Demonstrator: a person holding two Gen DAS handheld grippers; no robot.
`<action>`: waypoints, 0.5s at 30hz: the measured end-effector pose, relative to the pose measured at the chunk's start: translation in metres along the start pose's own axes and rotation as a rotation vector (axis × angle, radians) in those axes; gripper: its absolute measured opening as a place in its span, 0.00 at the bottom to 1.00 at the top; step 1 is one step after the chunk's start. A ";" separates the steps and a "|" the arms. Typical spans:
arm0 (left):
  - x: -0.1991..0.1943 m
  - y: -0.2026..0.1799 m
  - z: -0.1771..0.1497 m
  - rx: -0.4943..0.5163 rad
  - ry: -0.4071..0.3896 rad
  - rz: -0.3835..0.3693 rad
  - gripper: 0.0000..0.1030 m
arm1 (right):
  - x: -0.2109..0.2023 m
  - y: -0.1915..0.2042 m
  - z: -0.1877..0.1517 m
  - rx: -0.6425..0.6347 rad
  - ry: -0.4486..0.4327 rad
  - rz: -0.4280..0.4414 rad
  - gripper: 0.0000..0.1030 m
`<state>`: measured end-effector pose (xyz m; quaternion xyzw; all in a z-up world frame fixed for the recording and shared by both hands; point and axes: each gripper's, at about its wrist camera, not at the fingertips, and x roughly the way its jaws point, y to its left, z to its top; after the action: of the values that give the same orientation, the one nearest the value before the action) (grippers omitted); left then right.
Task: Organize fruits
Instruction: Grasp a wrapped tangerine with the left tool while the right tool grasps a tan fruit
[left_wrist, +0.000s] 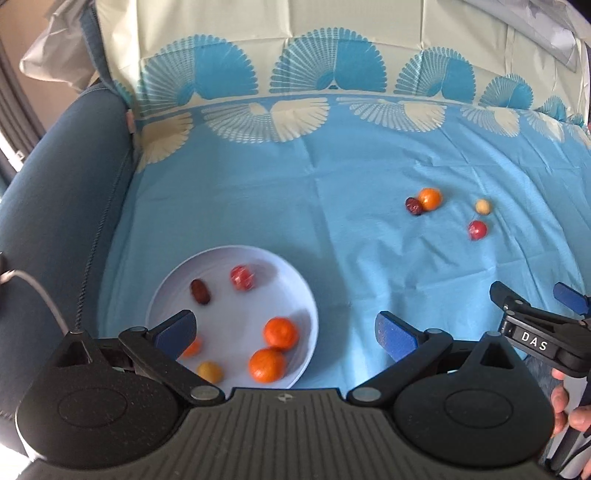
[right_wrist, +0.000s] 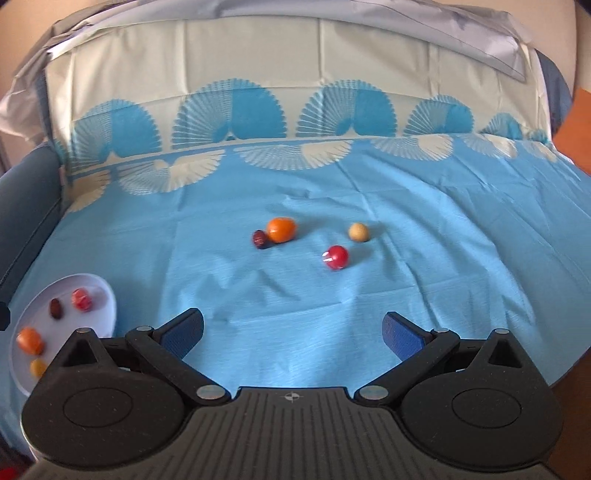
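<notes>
Both grippers gape wide, empty, over the blue cloth.
Left gripper hovers above the plate near the cloth's left edge; right gripper faces 4 loose fruits (open cloth between), the date touching the tangerine.

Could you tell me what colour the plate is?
White plate, clearest in the left wrist view.

Left claw: jaws spread wide, nothing between the blue pads, pointed forward and down. Right claw: also wide open, empty, same forward-down pitch. In the left wrist view it sits at the right edge, with the person's fingers wrapped around its handle.
</notes>
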<state>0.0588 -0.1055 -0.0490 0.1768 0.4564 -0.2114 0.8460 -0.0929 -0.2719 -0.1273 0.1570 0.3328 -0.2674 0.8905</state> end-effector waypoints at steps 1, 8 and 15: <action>0.013 -0.008 0.010 0.007 0.008 -0.013 1.00 | 0.015 -0.006 0.003 0.010 -0.002 -0.015 0.99; 0.110 -0.071 0.078 0.059 0.032 -0.090 1.00 | 0.103 -0.037 0.024 0.048 -0.010 -0.133 0.99; 0.172 -0.136 0.114 0.218 -0.010 -0.133 1.00 | 0.149 -0.084 0.046 0.140 -0.039 -0.186 0.99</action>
<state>0.1525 -0.3105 -0.1493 0.2360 0.4372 -0.3165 0.8081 -0.0232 -0.4161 -0.2027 0.1821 0.3090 -0.3746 0.8550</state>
